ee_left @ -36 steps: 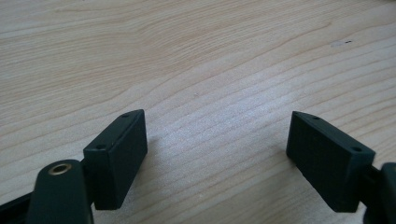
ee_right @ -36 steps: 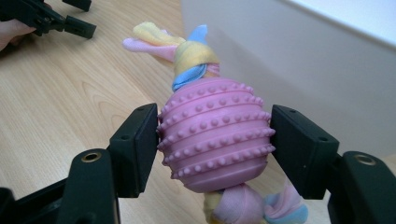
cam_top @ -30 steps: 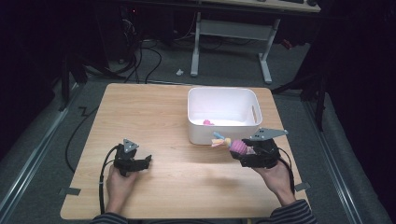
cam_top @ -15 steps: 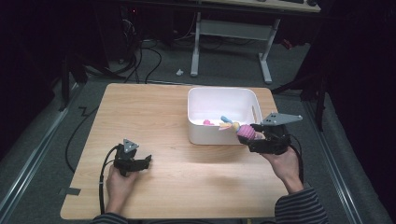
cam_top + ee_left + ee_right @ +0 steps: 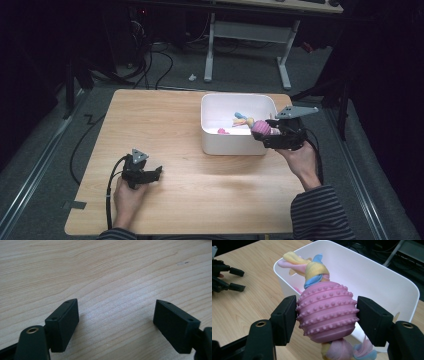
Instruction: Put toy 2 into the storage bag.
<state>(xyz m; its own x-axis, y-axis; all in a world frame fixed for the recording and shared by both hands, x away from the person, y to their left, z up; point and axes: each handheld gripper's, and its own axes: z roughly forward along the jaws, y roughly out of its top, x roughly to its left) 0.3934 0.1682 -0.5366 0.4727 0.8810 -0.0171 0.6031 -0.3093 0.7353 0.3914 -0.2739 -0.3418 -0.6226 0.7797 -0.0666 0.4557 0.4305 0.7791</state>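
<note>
Jaws of your right gripper [image 5: 325, 322] were clamped on the pink rope toy [image 5: 327, 315], held over the white bin's [image 5: 260, 145] rim; release remained. Left gripper [image 5: 145, 175] rested wide open, empty, on the surface [image 5: 170, 125].

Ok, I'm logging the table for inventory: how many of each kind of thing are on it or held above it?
White bin: 1
Pink knobbly rope toy, clamped in right gripper: 1
Small pink item in bin: 1
Grippers, counting open left gripper: 2
Total: 5
</note>
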